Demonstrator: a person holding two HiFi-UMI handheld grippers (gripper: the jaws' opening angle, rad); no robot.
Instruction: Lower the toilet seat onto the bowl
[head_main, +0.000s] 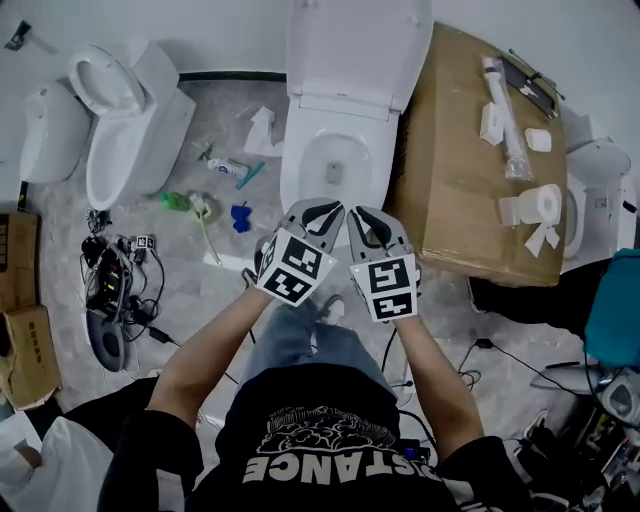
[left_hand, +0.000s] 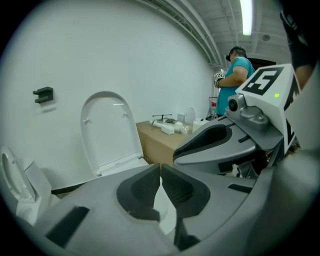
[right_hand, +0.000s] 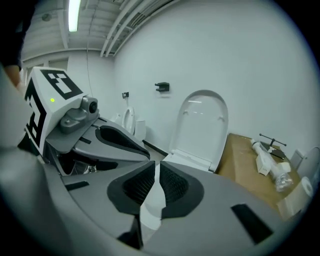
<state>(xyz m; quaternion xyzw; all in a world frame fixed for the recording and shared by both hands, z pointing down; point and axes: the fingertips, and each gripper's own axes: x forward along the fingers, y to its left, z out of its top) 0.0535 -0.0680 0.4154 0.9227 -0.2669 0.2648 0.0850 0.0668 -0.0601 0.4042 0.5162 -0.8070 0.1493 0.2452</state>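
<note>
The white toilet stands straight ahead in the head view, its bowl (head_main: 335, 165) uncovered and its seat and lid (head_main: 355, 50) raised upright against the wall. Both grippers hover side by side over the bowl's front rim, not touching it. My left gripper (head_main: 318, 212) has its jaws together with nothing between them. My right gripper (head_main: 368, 222) shows only a hairline gap and is also empty. The raised seat (left_hand: 107, 130) lies beyond the left gripper (left_hand: 160, 167), some way off. In the right gripper view the seat (right_hand: 202, 125) likewise stands well past the right gripper (right_hand: 156, 167).
A large cardboard box (head_main: 480, 160) with fittings and a paper roll stands right of the toilet. A second toilet (head_main: 125, 120) is at the left, a third (head_main: 600, 200) at the far right. Cables and tools (head_main: 115, 285) litter the floor. A person in teal (left_hand: 235, 80) stands behind.
</note>
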